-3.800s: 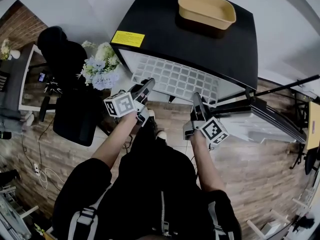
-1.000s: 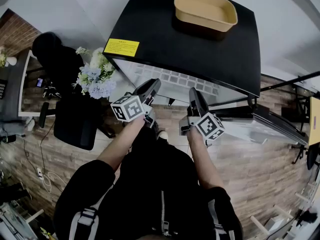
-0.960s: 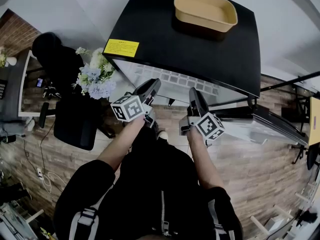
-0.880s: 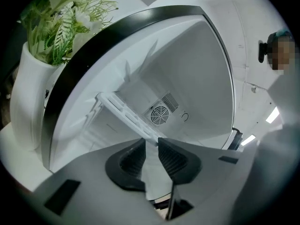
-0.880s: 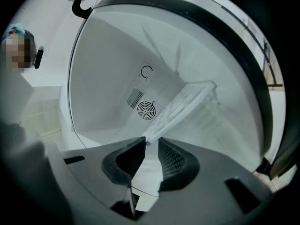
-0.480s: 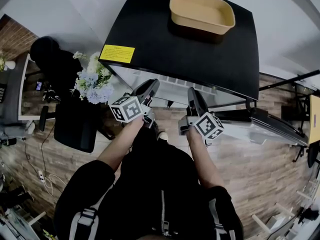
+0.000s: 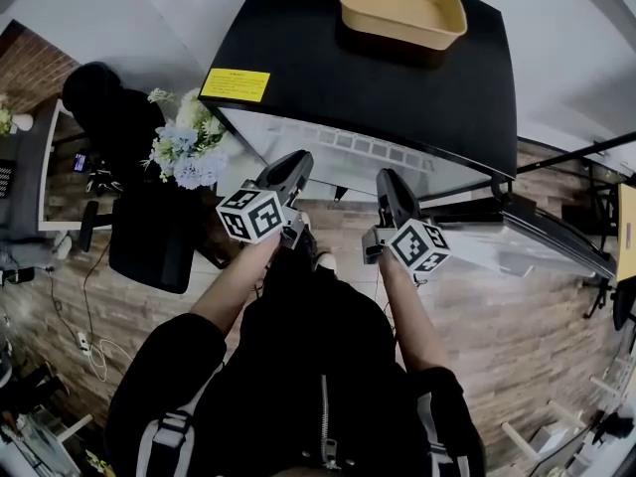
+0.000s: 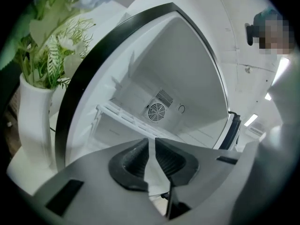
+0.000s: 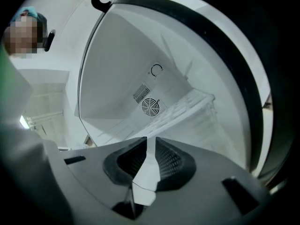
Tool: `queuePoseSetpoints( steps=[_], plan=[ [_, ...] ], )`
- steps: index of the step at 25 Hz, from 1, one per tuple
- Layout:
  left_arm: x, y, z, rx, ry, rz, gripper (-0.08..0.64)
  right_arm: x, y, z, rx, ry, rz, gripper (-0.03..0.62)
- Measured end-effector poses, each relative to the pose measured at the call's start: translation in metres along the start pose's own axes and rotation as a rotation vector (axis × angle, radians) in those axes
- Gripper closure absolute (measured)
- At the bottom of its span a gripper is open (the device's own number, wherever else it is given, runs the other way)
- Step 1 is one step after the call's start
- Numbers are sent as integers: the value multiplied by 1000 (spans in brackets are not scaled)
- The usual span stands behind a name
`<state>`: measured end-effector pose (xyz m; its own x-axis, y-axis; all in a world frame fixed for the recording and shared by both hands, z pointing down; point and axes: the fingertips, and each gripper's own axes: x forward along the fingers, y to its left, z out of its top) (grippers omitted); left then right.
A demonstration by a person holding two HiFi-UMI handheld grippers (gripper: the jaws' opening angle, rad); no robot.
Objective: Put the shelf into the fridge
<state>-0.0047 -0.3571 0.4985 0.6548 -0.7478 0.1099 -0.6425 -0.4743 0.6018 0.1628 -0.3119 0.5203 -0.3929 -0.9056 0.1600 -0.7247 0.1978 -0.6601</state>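
The white wire shelf [image 7: 370, 144] lies level inside the black fridge [image 7: 397, 68]; only a thin strip of it shows under the fridge top. In the gripper views the shelf [image 8: 123, 116] [image 9: 190, 105] sits across the white cabinet, in front of the round fan. My left gripper [image 7: 295, 160] and right gripper [image 7: 385, 178] point into the opening, just short of the shelf's front edge. The left gripper [image 8: 151, 146] shows a slim gap with nothing in it. The right gripper [image 9: 151, 150] has just been closing; a narrow gap is left and nothing is pinched in it.
A tan tub [image 7: 401, 6] stands on the fridge top beside a yellow label [image 7: 235, 83]. A white vase of flowers [image 7: 186, 145] [image 8: 33, 118] stands left of the opening. The open fridge door [image 7: 527, 235] hangs at the right. A black chair [image 7: 149, 237] is at the left.
The shelf has slid further into the fridge; far less of it sticks out than before. Both grippers stay at the opening, each rolled slightly.
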Motion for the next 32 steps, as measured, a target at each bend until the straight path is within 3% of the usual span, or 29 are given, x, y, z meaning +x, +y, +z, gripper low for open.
queuePoseSetpoints(
  steps=[8, 16, 22, 32],
  plan=[
    [-30, -13, 4, 267, 15, 36, 518, -30, 6, 2, -310, 8, -63, 584],
    [-59, -23, 3, 484, 4, 78, 520, -55, 19, 3, -476, -7, -80, 584],
    [-75, -33, 4, 553, -40, 97, 520, -72, 26, 2, -539, -28, -80, 584],
    [-96, -46, 4, 595, -43, 85, 520, -92, 41, -4, -536, -47, -89, 584]
  ],
)
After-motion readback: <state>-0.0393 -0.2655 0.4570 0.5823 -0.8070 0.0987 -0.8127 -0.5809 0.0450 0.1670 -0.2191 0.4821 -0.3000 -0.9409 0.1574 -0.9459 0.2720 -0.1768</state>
